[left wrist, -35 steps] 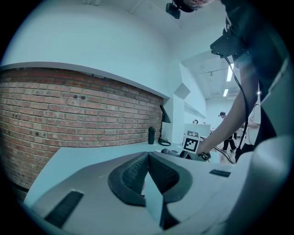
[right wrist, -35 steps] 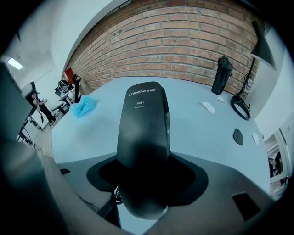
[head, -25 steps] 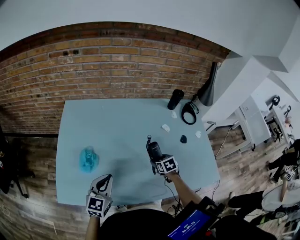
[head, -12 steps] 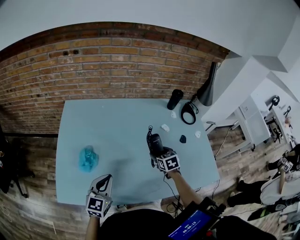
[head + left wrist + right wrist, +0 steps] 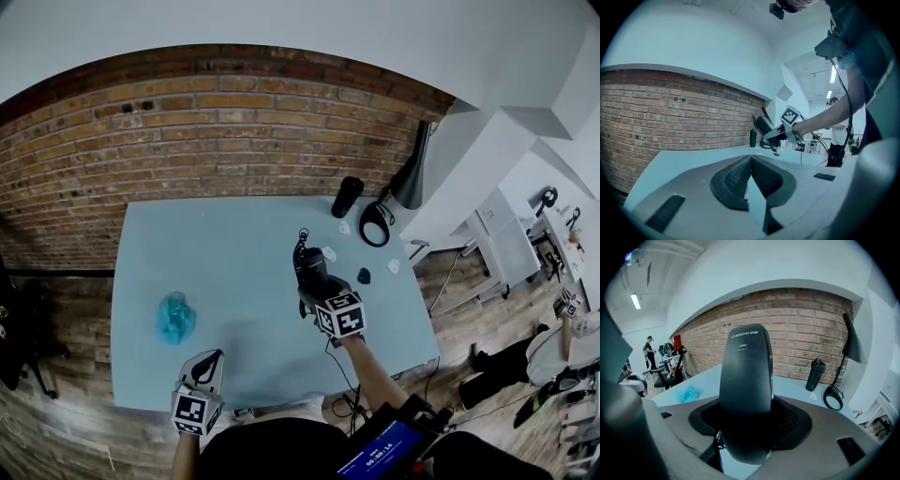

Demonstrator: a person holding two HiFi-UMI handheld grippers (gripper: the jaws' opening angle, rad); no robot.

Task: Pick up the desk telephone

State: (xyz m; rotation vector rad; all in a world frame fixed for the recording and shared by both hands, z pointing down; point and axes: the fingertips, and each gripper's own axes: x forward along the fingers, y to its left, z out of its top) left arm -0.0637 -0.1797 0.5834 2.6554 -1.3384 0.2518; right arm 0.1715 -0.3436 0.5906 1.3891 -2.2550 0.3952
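Note:
A black telephone handset (image 5: 309, 268) with a curly cord (image 5: 300, 238) hangs above the light blue table (image 5: 216, 253), and my right gripper (image 5: 317, 289) is shut on it. In the right gripper view the handset (image 5: 746, 376) stands upright between the dark pads (image 5: 792, 420) and fills the middle of the frame. My left gripper (image 5: 216, 356) rests near the table's front edge, shut with nothing in it; its pads (image 5: 736, 178) meet at the tips. From the left gripper view the handset (image 5: 763, 125) shows far off, raised in the right gripper (image 5: 774, 134).
A crumpled blue object (image 5: 175, 317) lies at the table's left. At the far right stand a black bottle (image 5: 347, 197), a black lamp (image 5: 412, 171) and a black cable loop (image 5: 375, 225). Small white pieces (image 5: 329, 253) and a dark one (image 5: 364, 276) lie near them.
My right gripper has risen off the table with the handset and drifted toward the far right. The left gripper has stayed put.

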